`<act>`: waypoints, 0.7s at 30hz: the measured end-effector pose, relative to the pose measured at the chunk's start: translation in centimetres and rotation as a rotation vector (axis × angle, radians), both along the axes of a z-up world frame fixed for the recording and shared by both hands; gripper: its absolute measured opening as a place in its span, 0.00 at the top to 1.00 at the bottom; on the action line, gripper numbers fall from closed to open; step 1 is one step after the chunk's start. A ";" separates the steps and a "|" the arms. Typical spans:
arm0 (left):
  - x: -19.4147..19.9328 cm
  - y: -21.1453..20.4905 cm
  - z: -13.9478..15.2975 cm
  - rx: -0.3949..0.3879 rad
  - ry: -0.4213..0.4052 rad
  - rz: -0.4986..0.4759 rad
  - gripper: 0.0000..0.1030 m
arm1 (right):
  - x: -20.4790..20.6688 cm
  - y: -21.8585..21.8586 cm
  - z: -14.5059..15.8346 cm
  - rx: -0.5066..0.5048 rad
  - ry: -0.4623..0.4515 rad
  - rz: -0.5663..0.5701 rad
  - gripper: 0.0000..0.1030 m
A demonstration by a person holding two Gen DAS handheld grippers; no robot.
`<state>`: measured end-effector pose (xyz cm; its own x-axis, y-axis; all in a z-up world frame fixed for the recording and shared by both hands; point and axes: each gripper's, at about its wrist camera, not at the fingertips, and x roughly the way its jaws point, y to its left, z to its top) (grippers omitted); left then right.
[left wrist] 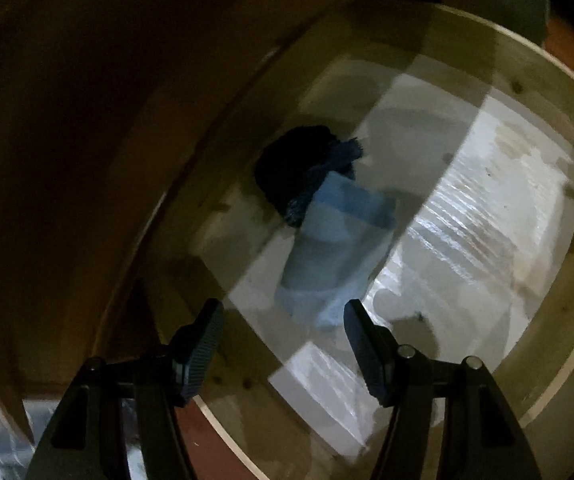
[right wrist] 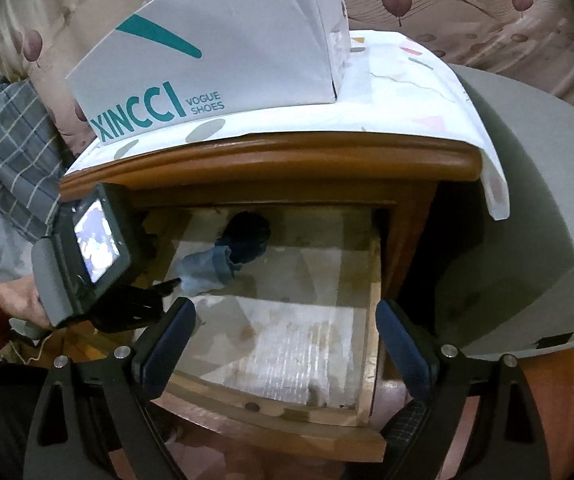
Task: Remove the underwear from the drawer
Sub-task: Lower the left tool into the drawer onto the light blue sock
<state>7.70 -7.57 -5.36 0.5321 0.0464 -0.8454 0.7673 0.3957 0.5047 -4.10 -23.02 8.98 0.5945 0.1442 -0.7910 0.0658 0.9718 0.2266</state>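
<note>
The wooden drawer [right wrist: 373,320] stands pulled out of the nightstand. Near its back left lies a folded light blue underwear [right wrist: 203,268], with a dark bundle of cloth [right wrist: 249,232] touching its far end. In the left wrist view the blue underwear [left wrist: 335,248] lies just ahead of my left gripper [left wrist: 283,332], which is open and reaches down into the drawer [left wrist: 559,320]; its pads do not press the cloth. The dark bundle [left wrist: 291,164] sits beyond. My right gripper [right wrist: 287,340] hangs open over the drawer's front part, with nothing between its fingers.
A white shoe box [right wrist: 207,60] stands on a patterned cloth [right wrist: 407,92] on the nightstand top. Plaid fabric [right wrist: 15,140] hangs at the left, a grey curved object [right wrist: 519,200] stands at the right. A person's hand [right wrist: 19,304] in a red sleeve holds the left gripper's body [right wrist: 87,248]. Shiny liner [right wrist: 295,352] covers the drawer bottom.
</note>
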 end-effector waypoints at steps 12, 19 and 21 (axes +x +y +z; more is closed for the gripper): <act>1.2 -0.8 -2.4 0.035 0.039 -0.080 0.38 | 0.0 -0.8 0.0 0.045 -0.007 -0.024 0.13; 3.1 -1.1 -3.9 0.028 0.085 -0.089 0.38 | 0.1 -2.1 -0.1 0.106 -0.001 -0.072 0.13; 3.8 -1.1 -4.2 0.020 0.103 -0.078 0.38 | 0.1 -2.2 -0.1 0.116 0.001 -0.081 0.13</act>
<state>11.47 -8.70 -9.59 0.4449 0.0262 -0.8952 0.8435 0.3236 0.4287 -4.01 -25.22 8.89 0.6072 0.1867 -0.7723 0.1430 0.9305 0.3373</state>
